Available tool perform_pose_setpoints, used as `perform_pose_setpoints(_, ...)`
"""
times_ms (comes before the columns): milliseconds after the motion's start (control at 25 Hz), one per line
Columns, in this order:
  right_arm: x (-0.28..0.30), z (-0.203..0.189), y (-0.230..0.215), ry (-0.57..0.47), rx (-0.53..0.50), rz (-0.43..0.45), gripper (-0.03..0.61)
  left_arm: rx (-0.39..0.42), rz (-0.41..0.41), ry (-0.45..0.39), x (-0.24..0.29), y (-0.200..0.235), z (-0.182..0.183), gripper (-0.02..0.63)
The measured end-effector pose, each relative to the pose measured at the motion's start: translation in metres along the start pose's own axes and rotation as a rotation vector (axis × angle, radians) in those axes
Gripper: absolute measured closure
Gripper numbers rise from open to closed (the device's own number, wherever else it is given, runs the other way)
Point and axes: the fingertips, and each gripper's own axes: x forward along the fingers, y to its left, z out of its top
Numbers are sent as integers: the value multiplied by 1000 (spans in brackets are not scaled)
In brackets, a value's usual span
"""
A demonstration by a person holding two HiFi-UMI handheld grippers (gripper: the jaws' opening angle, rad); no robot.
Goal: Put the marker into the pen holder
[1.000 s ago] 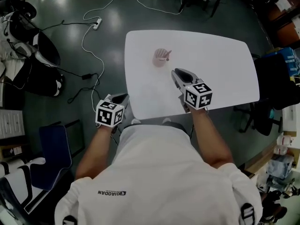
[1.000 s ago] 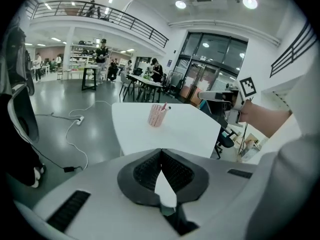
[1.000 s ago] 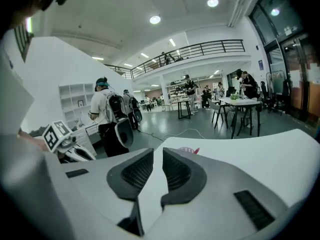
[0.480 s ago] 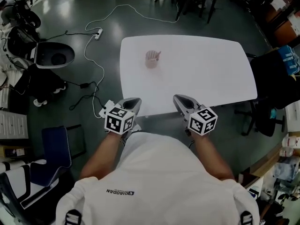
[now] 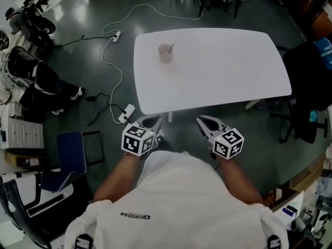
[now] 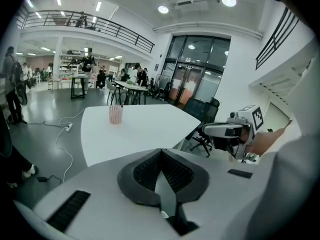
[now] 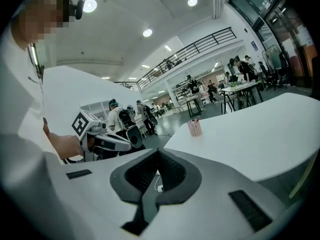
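A pinkish mesh pen holder [image 5: 165,53] stands upright on the far left part of the white table [image 5: 223,66], with a marker [image 5: 170,47] leaning inside it. Both grippers hang off the table, in front of its near edge and close to my body. My left gripper [image 5: 155,120] has its jaws pressed together with nothing between them, and my right gripper [image 5: 202,121] is shut and empty too. From the left gripper view the pen holder [image 6: 115,114] is far ahead and the right gripper [image 6: 226,131] is beside it. The right gripper view shows the holder [image 7: 194,128] and the left gripper [image 7: 111,140].
A power strip [image 5: 126,113] and its white cable [image 5: 111,45] lie on the floor left of the table. A blue chair [image 5: 72,152] stands at the lower left, a black office chair [image 5: 306,77] at the table's right end. People and tables fill the hall beyond.
Both grippers have drawn back off the table toward my body. The right gripper's jaws have closed. The pen holder with the marker stays where it was on the table.
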Motion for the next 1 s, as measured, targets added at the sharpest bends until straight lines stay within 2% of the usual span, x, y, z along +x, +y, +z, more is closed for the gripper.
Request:
perform_pose_setpoints(240,-7,-18,19,-13,35,72,560,-7,68,11,-31,-13,-24,588)
perform_pose_setpoints(520,3,-20,36,-35,42,84,560,-14,97,49,-55,-5,-47,588)
perform_pose_setpoints(800,19,-22,30,-28,47,12,560,32,23,34,-37,18,-23,588)
perform_pose_setpoints(1000,58,-12,44,-44,64,-55,560,67,0,26,-61,69,-11,588)
